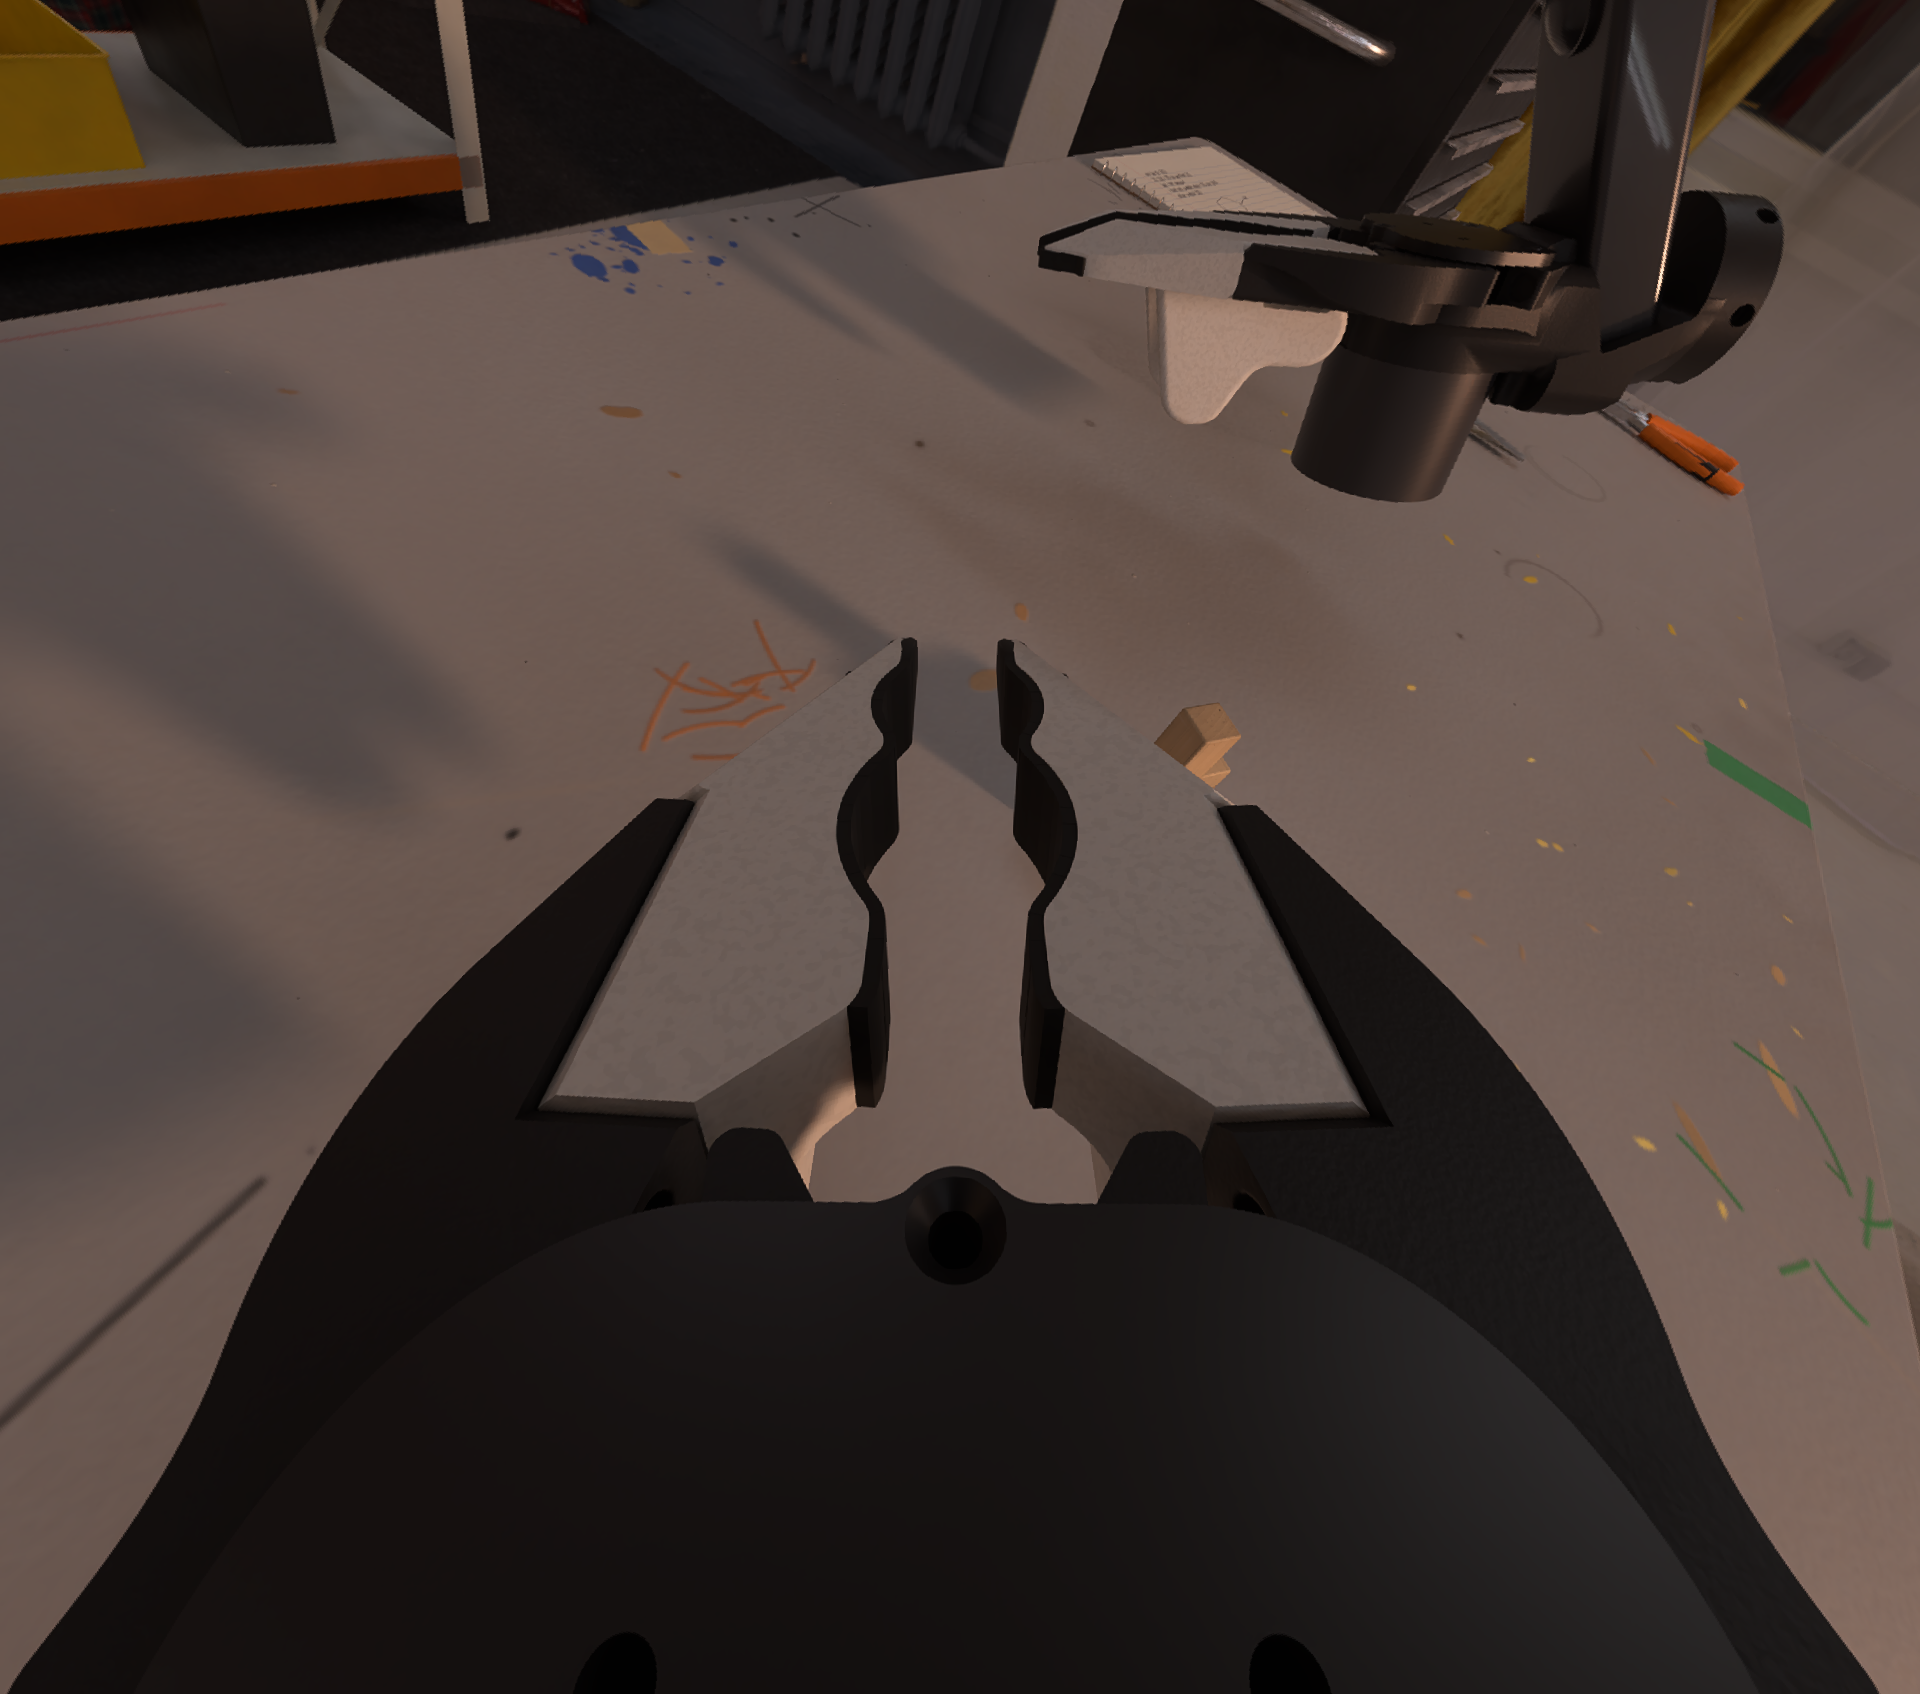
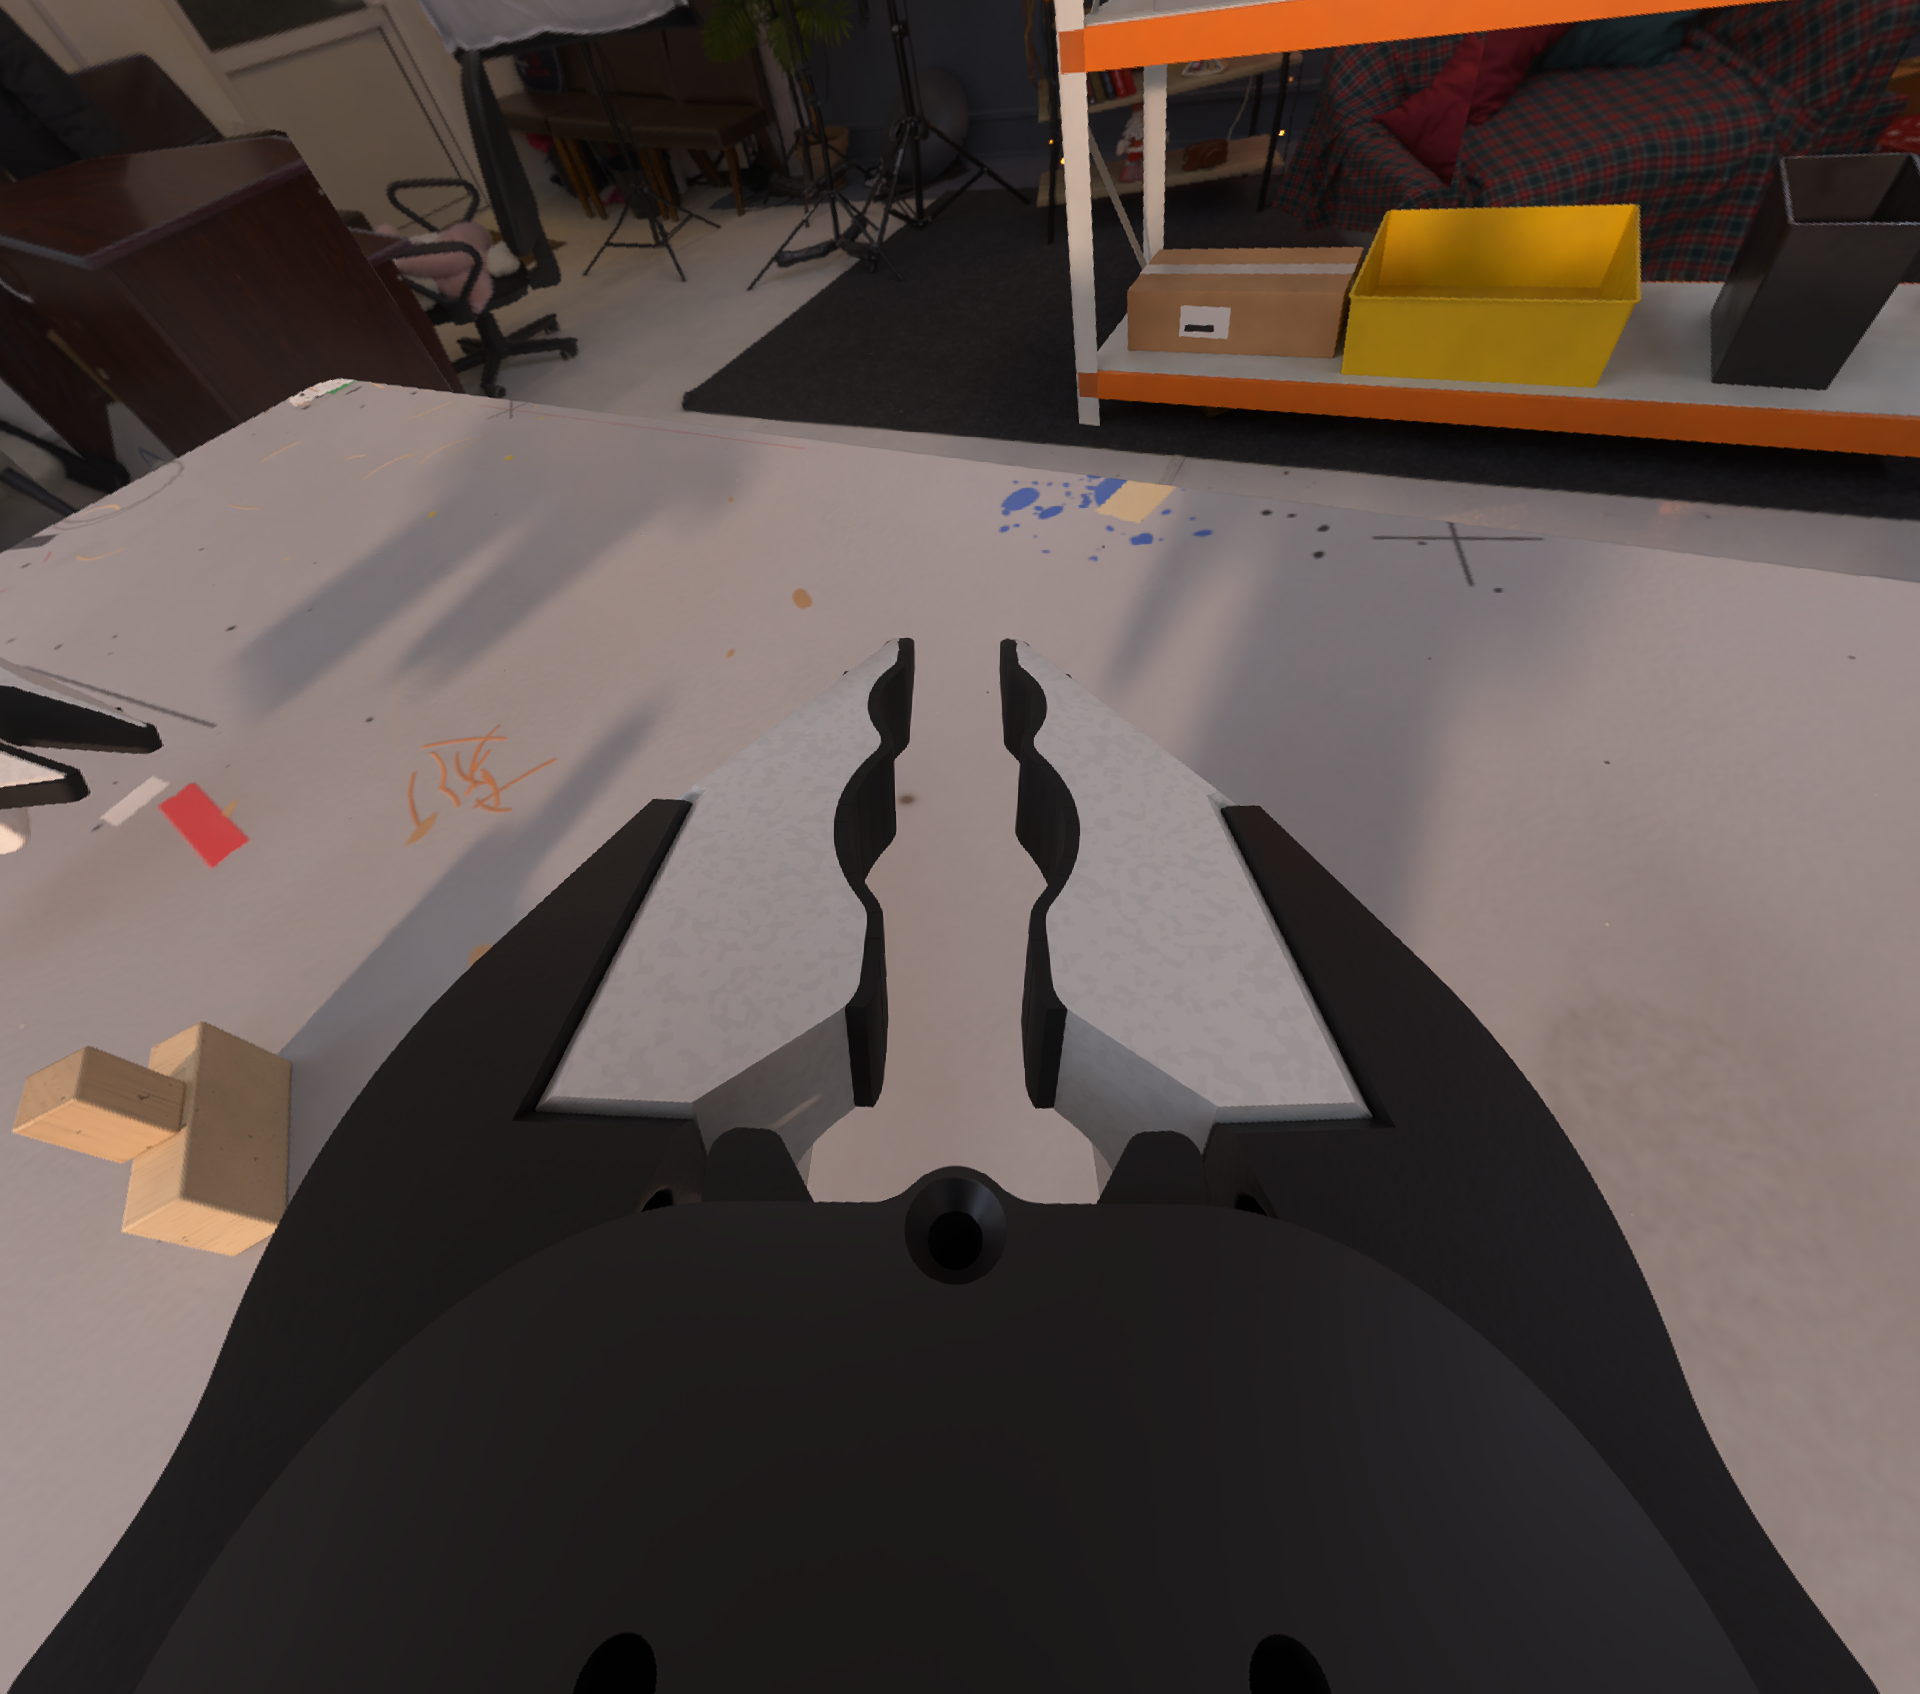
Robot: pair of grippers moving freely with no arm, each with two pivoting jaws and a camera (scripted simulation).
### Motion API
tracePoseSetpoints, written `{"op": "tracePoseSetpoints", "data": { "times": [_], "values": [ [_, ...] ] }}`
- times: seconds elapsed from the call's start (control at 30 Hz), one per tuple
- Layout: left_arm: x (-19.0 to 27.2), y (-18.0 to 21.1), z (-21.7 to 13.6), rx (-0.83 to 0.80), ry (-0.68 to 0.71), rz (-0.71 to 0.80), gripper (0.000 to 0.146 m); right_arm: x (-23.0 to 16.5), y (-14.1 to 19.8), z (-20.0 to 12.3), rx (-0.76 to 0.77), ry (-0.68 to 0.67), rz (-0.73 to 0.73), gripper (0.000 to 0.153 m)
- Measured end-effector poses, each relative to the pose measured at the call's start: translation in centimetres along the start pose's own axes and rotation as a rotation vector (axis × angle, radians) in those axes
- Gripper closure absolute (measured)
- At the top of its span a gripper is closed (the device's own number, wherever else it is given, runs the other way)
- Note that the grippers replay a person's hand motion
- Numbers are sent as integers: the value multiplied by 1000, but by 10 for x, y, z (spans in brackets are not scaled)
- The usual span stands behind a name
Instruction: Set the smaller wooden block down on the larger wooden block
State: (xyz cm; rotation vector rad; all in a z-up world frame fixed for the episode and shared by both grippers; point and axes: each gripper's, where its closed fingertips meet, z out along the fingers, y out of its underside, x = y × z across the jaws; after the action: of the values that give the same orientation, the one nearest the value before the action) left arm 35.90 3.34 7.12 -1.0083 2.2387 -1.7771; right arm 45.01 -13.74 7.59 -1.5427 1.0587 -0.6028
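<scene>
The smaller wooden block point(image 2: 99, 1104) appears to lie crosswise on the larger wooden block point(image 2: 213, 1145), overhanging its left side, on the table at the lower left of the right wrist view. In the left wrist view the blocks point(image 1: 1200, 740) peek out just behind my left gripper's right finger. My left gripper point(image 1: 956, 657) is open and empty, low over the table, with the blocks to its right. My right gripper point(image 2: 956, 657) is open and empty, with the blocks to its left and nearer than its fingertips. It also shows in the left wrist view point(image 1: 1122, 325), raised at the upper right.
The table point(image 2: 1351, 813) bears paint marks, a red patch point(image 2: 203, 823) and blue splatter point(image 2: 1081, 501). A notepad point(image 1: 1195, 179), a black box point(image 1: 1299, 3) and an orange tool point(image 1: 1694, 455) lie at its far right. A shelf with a yellow bin point(image 2: 1491, 294) stands beyond the table.
</scene>
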Motion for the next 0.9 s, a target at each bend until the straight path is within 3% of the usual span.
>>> {"op": "tracePoseSetpoints", "data": {
  "times": [0.9],
  "values": [
    [-1, 0, 0, 1, 7, -10, 131, 0, 2, 2, -15, 1, 4, 136]
  ]
}}
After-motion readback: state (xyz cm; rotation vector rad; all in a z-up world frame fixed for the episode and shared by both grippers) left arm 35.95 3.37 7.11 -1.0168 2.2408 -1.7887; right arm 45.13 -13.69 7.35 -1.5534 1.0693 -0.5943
